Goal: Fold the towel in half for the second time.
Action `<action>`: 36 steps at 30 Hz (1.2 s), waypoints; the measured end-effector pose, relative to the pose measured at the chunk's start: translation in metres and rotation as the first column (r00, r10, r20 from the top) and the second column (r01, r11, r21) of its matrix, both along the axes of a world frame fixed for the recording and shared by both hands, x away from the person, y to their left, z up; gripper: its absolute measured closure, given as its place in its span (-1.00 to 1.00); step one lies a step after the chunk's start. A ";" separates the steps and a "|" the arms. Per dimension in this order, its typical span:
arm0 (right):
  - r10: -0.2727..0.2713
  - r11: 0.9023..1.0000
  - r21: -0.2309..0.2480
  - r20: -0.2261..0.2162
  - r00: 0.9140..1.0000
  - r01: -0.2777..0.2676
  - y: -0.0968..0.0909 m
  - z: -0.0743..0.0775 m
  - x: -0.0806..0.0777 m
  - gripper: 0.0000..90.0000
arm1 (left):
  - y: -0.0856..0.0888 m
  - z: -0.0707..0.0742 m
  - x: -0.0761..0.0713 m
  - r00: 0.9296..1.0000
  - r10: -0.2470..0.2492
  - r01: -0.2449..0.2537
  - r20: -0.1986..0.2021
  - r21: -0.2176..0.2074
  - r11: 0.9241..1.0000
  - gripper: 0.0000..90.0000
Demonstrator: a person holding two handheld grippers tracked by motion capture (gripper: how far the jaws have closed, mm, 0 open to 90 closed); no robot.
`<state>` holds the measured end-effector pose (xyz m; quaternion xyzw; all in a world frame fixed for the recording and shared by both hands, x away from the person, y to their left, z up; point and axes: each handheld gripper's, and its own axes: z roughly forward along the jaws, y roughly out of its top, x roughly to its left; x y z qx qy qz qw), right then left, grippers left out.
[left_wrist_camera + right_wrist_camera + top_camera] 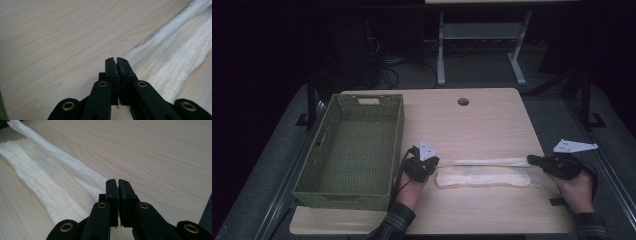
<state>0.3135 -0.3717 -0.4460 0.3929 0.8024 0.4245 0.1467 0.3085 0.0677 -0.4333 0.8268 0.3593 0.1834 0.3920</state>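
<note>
Pinching cloth (484, 176) ends; held edges hidden between fingers.

The person's two forearms come in from the bottom of the high view, the left one in a plaid sleeve (394, 221) at lower centre, the right near the lower right corner. The left hand (411, 191) holds the left gripper (435, 161) pointing toward the right of the frame; the right hand (575, 189) holds the right gripper (530, 159) pointing left, so the two face each other, well apart. Each gripper carries a grey three-cornered plate on top. In both gripper views the black jaws are pressed together, each pair pinching an end of the white cloth (484, 176).
</note>
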 end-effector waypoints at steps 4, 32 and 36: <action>0.010 1.000 -0.003 -0.008 1.000 -0.010 0.000 -0.003 -0.009 0.93 | 0.000 -0.001 -0.005 1.000 -0.005 0.005 -0.017 -0.005 1.000 0.95; 0.062 0.998 0.026 -0.005 0.998 -0.062 -0.002 0.002 -0.049 0.68 | -0.003 0.006 -0.040 0.998 -0.060 0.060 -0.021 -0.011 0.998 0.67; 0.057 0.998 0.034 0.024 0.998 -0.058 0.000 0.007 -0.052 0.76 | -0.006 0.006 -0.039 0.997 -0.076 0.076 -0.023 -0.032 0.997 0.67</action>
